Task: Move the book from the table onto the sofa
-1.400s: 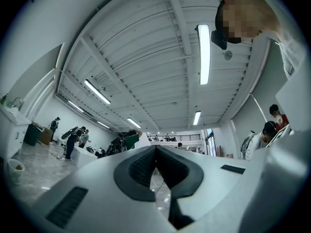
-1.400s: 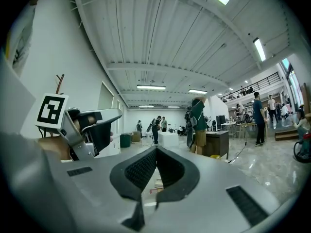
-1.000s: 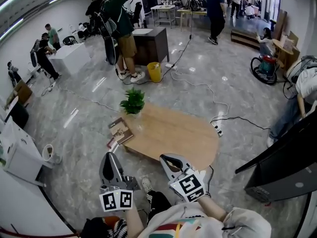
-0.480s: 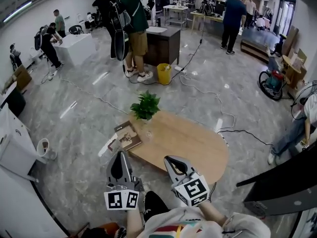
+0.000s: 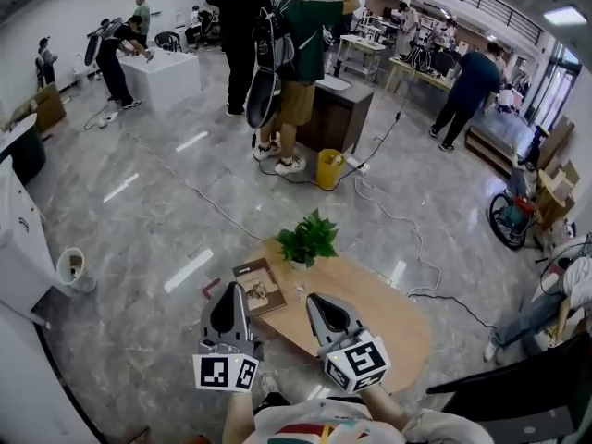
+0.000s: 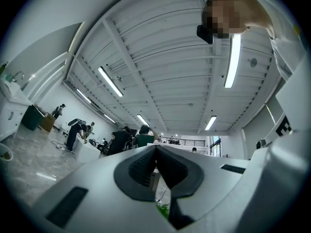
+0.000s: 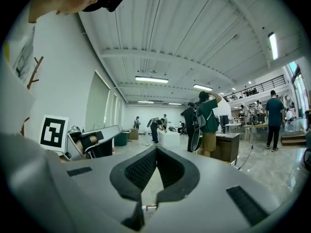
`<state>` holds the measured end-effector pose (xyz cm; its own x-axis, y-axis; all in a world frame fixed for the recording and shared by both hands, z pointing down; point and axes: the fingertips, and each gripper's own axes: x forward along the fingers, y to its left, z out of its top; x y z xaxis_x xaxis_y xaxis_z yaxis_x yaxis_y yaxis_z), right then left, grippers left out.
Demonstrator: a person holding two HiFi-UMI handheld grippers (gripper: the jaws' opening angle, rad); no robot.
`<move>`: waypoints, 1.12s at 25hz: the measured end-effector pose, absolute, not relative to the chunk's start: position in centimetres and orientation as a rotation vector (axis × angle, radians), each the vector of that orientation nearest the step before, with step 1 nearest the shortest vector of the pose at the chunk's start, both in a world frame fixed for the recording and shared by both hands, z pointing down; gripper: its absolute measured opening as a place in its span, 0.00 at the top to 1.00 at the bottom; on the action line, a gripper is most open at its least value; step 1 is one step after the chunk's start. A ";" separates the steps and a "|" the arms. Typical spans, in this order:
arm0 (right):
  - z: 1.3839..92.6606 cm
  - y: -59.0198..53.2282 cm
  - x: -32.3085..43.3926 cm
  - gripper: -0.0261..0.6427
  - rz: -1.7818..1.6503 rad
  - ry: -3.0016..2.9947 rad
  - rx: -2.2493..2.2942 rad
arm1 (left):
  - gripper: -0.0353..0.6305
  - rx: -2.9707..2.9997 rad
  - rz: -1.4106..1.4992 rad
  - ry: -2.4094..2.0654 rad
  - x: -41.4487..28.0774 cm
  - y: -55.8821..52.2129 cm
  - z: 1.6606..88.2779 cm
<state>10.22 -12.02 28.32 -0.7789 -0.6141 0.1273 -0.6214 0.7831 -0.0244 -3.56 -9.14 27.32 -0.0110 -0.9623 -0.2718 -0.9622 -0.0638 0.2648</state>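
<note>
At table (image 5: 393, 322) edge, book (image 5: 260, 286) beside potted plant (image 5: 308, 239), left tongs (image 5: 230, 290), right tongs (image 5: 316, 301) clenched empty

My left gripper (image 5: 229, 292) and right gripper (image 5: 319, 302) are pale grey with black-lined jaws, and each carries a cube of black-and-white square markers. The table (image 5: 379, 317) is light tan wood. The book (image 5: 259, 286) has a brown cover. The plant (image 5: 308, 239) is green, the far bin (image 5: 328, 168) yellow, and the floor (image 5: 139, 239) glossy grey with pale veins.
</note>
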 end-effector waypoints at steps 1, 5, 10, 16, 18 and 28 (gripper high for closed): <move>28.4 -12.6 9.2 0.94 0.104 -2.862 1.002 | 0.94 2.202 -0.609 -2.156 -4.7 -9.6 27.5; 30.1 -13.6 7.1 0.94 0.126 -2.832 0.968 | 0.94 2.135 -0.628 -2.169 -7.7 -10.7 29.4; 30.6 -15.7 5.4 0.94 0.138 -2.803 0.952 | 0.94 2.055 -0.634 -2.180 -10.2 -11.1 30.7; 30.3 -20.3 1.2 0.94 0.192 -2.876 0.868 | 0.94 1.995 -0.577 -2.246 -12.4 -12.4 30.3; 30.6 -22.1 -0.3 0.94 0.251 -2.913 0.829 | 0.94 1.970 -0.540 -2.299 -13.4 -13.1 29.9; 32.3 -32.2 -3.2 0.94 0.362 -3.042 0.707 | 0.94 2.000 -0.295 -2.424 -14.8 -22.7 29.8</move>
<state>-3.25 -32.16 32.30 -0.8989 -0.4353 0.0491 -0.4347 0.8724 -0.2235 -14.81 -22.67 29.75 -0.1969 -0.9718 -0.1300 -0.9745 0.1796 0.1342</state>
